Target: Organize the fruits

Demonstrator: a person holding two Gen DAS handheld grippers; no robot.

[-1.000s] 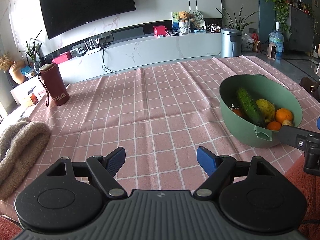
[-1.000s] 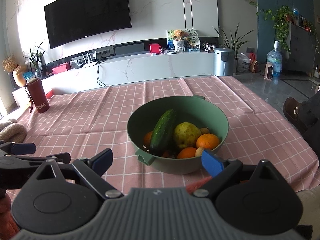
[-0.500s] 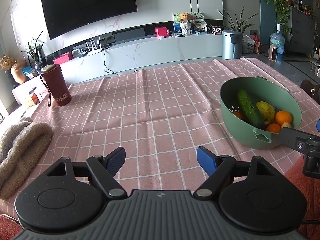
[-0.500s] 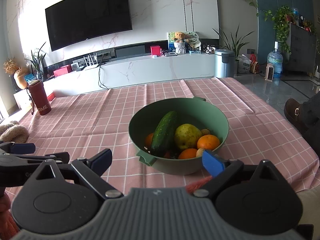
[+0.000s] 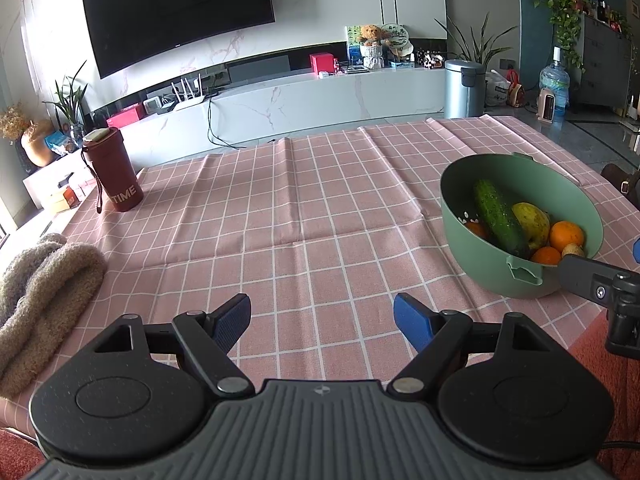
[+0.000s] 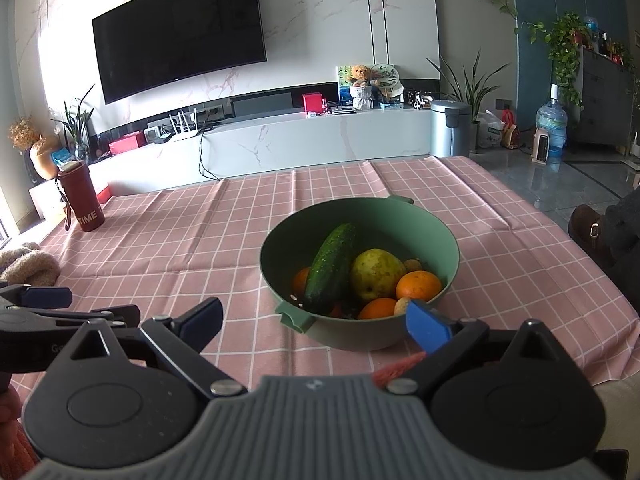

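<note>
A green bowl [image 6: 420, 224] stands on the pink checked tablecloth, just beyond my right gripper [image 6: 316, 318]. It holds a cucumber [image 6: 332, 268], a yellow-green pear [image 6: 376, 274], two oranges [image 6: 418, 284] and smaller fruit partly hidden beneath. My right gripper is open and empty, its fingers level with the bowl's near wall. In the left wrist view the bowl [image 5: 500, 168] is at the right, with the cucumber [image 5: 498, 216] leaning inside. My left gripper [image 5: 322, 314] is open and empty over bare cloth, left of the bowl.
A dark red tumbler [image 5: 114, 170] stands at the table's far left. A beige knitted cloth [image 5: 44, 276] lies at the left edge. The tablecloth [image 5: 300, 208] has raised folds. A shoe [image 6: 588, 232] shows beyond the right edge.
Both grippers have drawn back and risen slightly, so the bowl looks a little farther off. Both stay open. Nothing on the table has moved.
</note>
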